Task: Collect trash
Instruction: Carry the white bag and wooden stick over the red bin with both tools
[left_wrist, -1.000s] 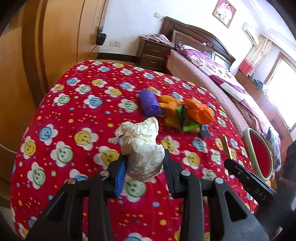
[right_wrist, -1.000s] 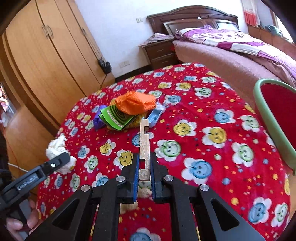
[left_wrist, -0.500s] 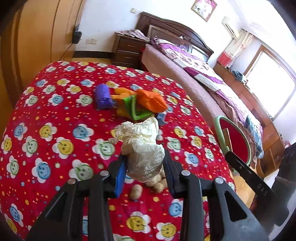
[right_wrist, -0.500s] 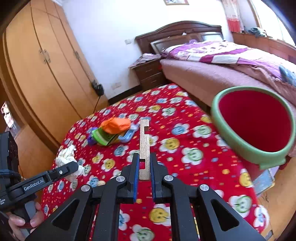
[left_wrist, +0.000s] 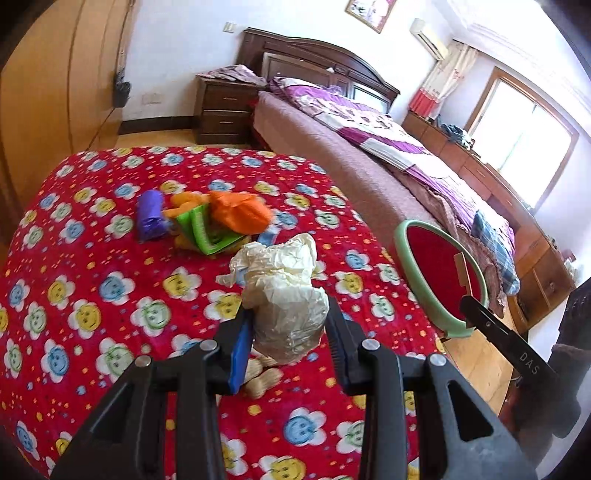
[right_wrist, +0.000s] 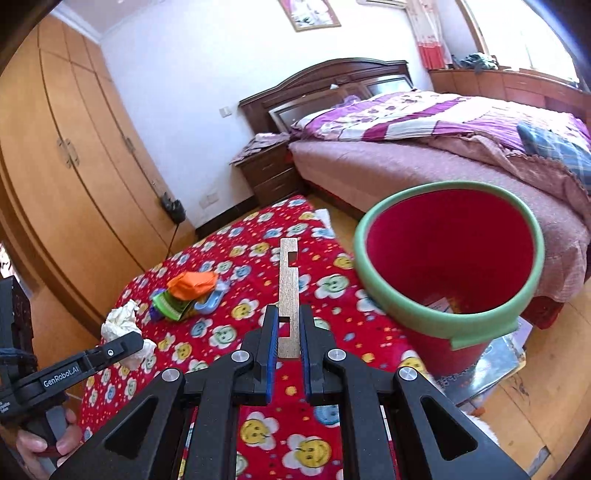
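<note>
The right hand-held gripper (right_wrist: 287, 334) is closed on a notched wooden strip (right_wrist: 288, 291), and the left hand-held gripper (left_wrist: 290, 332) is clamped, partly open, on a crumpled paper ball (left_wrist: 284, 291). Compared with one second ago, both loads are seen carried away from the middle of the table (left_wrist: 92, 258), and the red bin (right_wrist: 448, 258) at the right now fills the right wrist view. Release into it seems near. The coloured wrappers (left_wrist: 207, 221) are left far on the cloth.
</note>
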